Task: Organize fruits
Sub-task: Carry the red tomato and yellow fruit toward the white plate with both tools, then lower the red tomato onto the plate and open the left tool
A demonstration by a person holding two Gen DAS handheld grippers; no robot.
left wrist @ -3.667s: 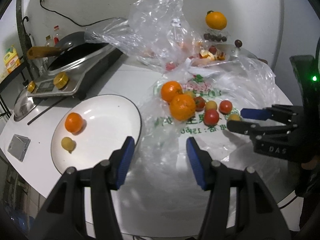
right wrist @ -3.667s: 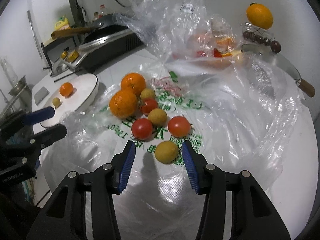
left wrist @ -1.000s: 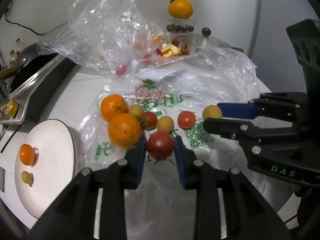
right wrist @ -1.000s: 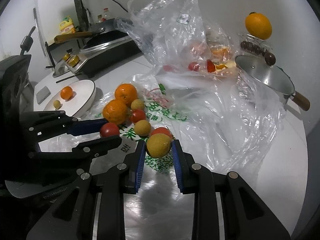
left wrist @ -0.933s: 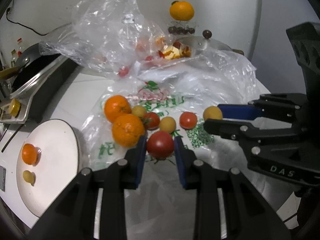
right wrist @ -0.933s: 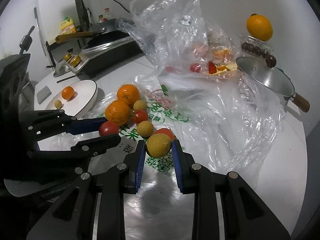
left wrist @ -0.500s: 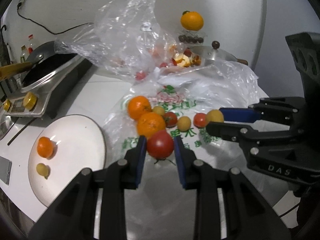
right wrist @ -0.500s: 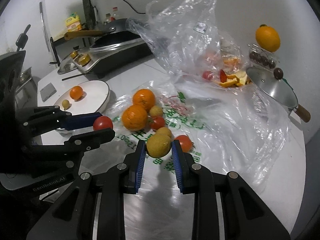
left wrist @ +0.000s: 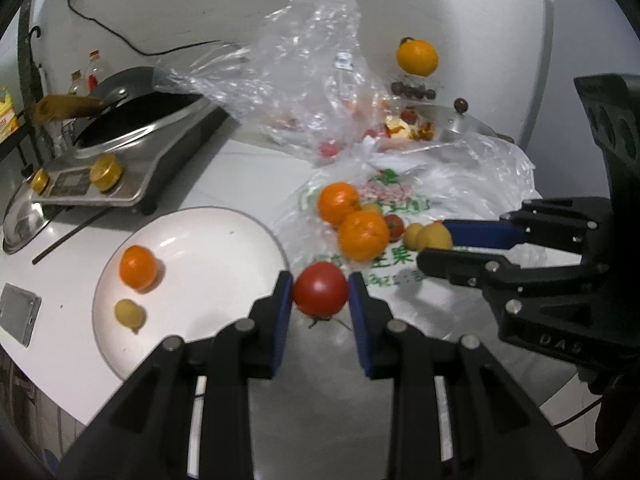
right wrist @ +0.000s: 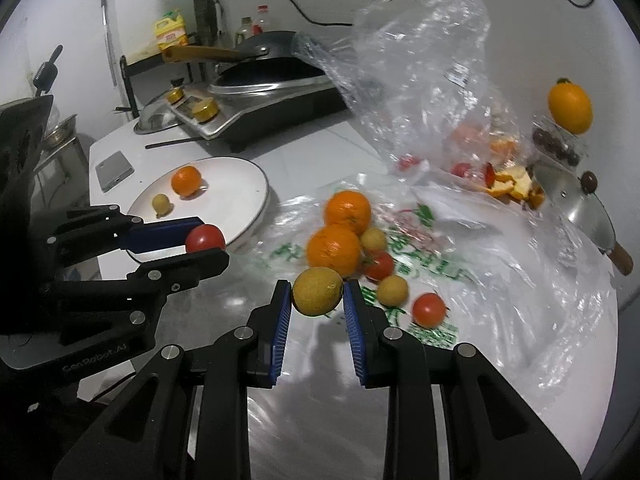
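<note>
In the left wrist view, my left tool (left wrist: 320,290) sits at lower centre of the frame, its blue pads clamped on a round, glossy red tomato (left wrist: 320,289) with a bit of green stem hanging under it. To the left of it lies the white plate (left wrist: 224,240), which carries a small orange (left wrist: 138,267) and a smaller yellow fruit (left wrist: 129,313), set apart from each other. Right of the plate, on the printed plastic bag (left wrist: 472,188) spread over the white table (left wrist: 248,164), two larger oranges (left wrist: 363,235) touch one another, with a small red tomato and a yellow fruit just beside them. My right tool (left wrist: 436,242) reaches in from the right edge, closed on a dull yellow fruit (left wrist: 434,237). In the right wrist view, that same yellow fruit (right wrist: 317,291) is pinched between my right tool's (right wrist: 317,294) pads at lower centre; its skin is rough, matte and slightly speckled. Behind it on the bag (right wrist: 520,264) are the two oranges (right wrist: 334,250), two red tomatoes and two pale yellow fruits. At the left edge my left tool (right wrist: 206,246) holds the tomato (right wrist: 205,238) just at the near rim of the plate (right wrist: 240,188). At upper centre a stove (right wrist: 272,108) with a dark pan stands on the table (right wrist: 320,140).
</note>
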